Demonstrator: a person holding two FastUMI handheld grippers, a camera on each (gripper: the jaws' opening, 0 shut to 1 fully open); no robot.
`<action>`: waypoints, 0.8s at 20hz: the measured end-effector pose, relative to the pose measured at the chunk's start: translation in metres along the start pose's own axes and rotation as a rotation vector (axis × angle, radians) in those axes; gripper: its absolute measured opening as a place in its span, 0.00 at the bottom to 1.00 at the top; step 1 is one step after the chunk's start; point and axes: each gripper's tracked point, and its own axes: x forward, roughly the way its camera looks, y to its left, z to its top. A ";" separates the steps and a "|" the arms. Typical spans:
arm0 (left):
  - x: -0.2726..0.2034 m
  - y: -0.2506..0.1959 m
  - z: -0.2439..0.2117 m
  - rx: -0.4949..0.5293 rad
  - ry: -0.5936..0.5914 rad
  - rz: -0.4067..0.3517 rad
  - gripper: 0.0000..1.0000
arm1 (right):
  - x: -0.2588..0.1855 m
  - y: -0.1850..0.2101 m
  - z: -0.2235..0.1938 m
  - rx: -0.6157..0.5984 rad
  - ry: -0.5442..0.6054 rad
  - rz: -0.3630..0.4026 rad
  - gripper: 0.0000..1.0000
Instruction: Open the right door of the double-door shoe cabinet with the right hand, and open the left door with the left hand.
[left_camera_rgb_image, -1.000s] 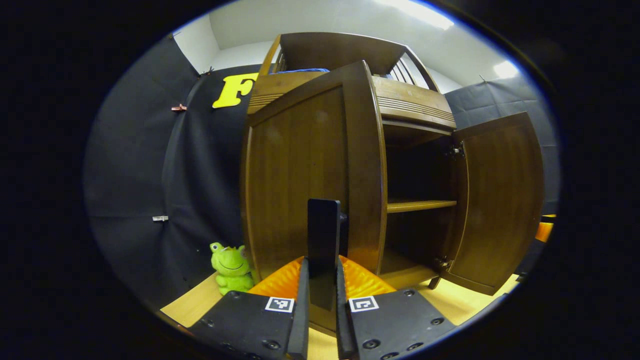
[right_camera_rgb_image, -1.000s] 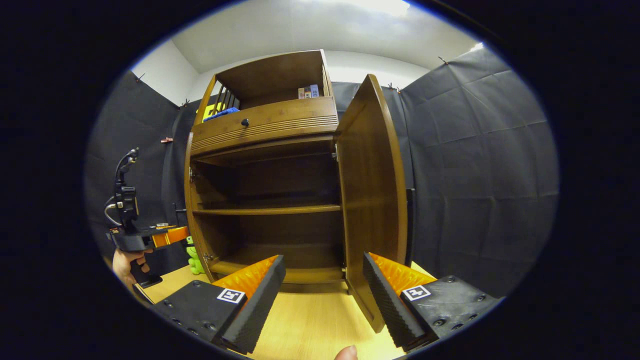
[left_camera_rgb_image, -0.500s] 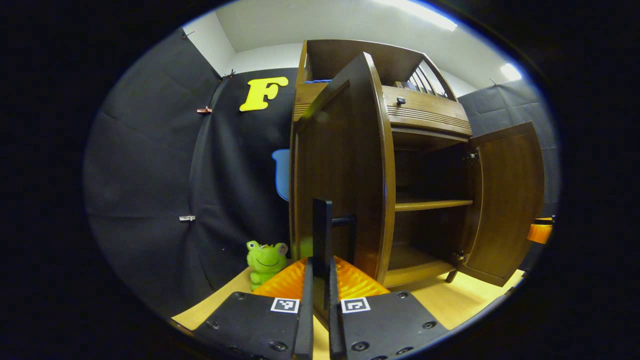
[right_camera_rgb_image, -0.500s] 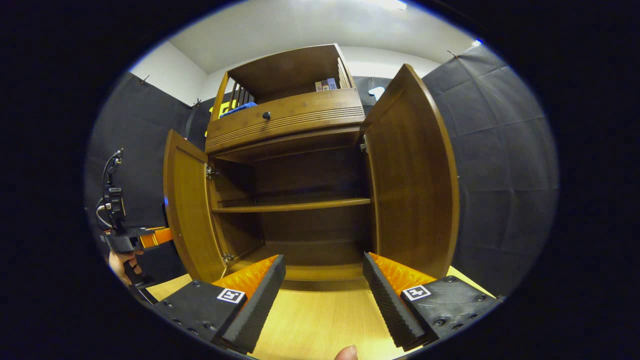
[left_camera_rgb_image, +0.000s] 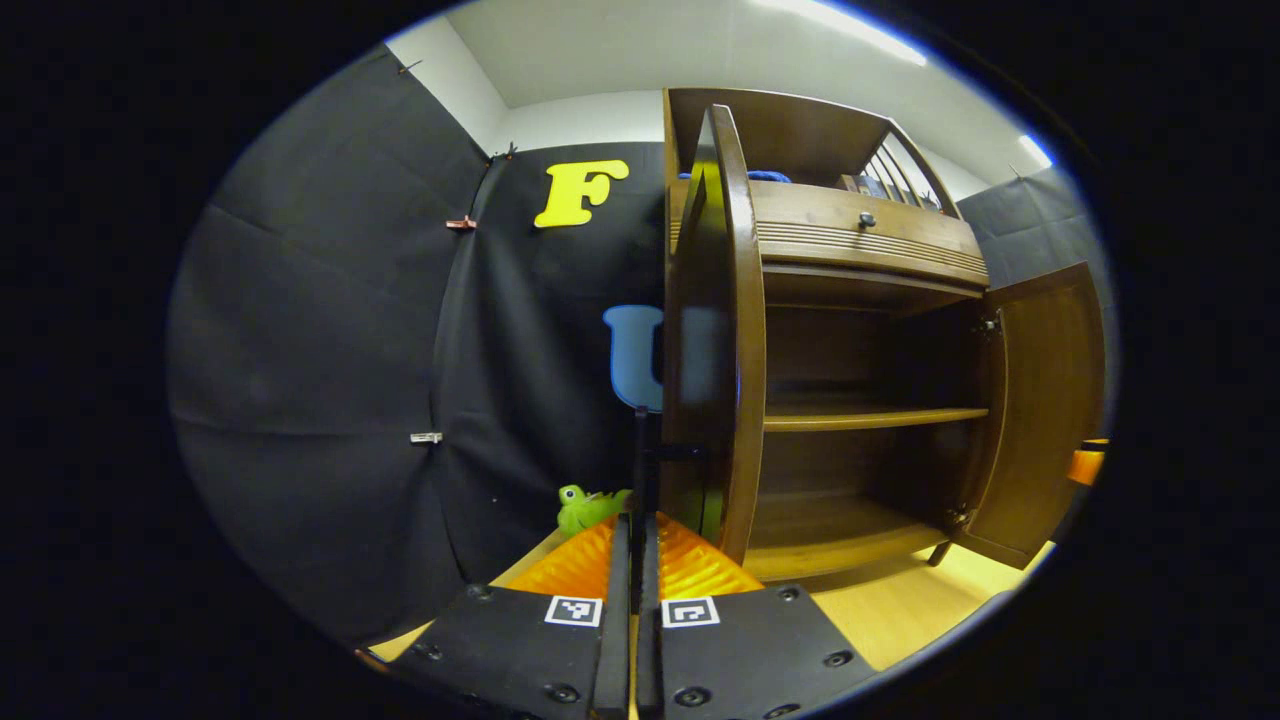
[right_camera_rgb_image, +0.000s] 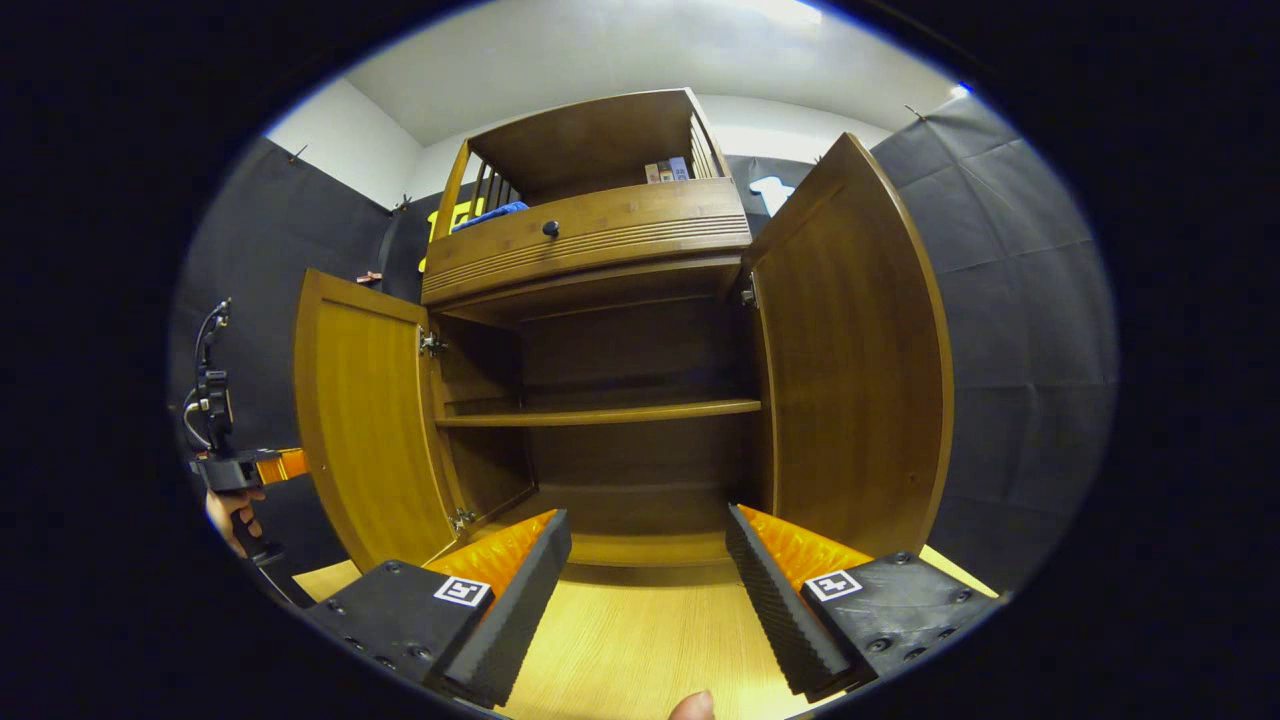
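The brown wooden shoe cabinet (right_camera_rgb_image: 590, 235) stands with both doors swung out. In the left gripper view the left door (left_camera_rgb_image: 737, 330) is seen edge-on, and my left gripper (left_camera_rgb_image: 634, 530) is shut on its thin dark handle (left_camera_rgb_image: 641, 455). The right door (left_camera_rgb_image: 1045, 400) stands wide beyond the bare shelves. In the right gripper view my right gripper (right_camera_rgb_image: 648, 590) is open and holds nothing, facing the cabinet's inside between the left door (right_camera_rgb_image: 365, 430) and the right door (right_camera_rgb_image: 855, 360). The left gripper (right_camera_rgb_image: 225, 465), held by a hand, sits at the left door's outer side.
A green frog toy (left_camera_rgb_image: 585, 505) sits on the light wooden floor (right_camera_rgb_image: 640, 650) left of the cabinet. A drawer with a dark knob (right_camera_rgb_image: 550, 228) runs above the doors, with small items on the top shelf. A middle shelf (right_camera_rgb_image: 600, 412) splits the inside. Black cloth walls close in on both sides.
The left door has swung further out with my left gripper on its handle, from half open to wide open. The right gripper has stayed open, drifting slightly toward the cabinet's centre.
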 end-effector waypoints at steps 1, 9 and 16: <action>-0.001 0.003 0.000 -0.006 0.001 -0.003 0.07 | 0.001 -0.001 -0.001 -0.001 -0.001 -0.005 0.98; -0.007 0.008 -0.005 -0.003 0.021 0.013 0.08 | 0.003 -0.005 -0.003 -0.014 -0.003 -0.022 0.98; -0.046 0.010 0.020 0.013 -0.054 0.068 0.50 | 0.004 -0.008 -0.001 -0.011 -0.008 -0.027 0.98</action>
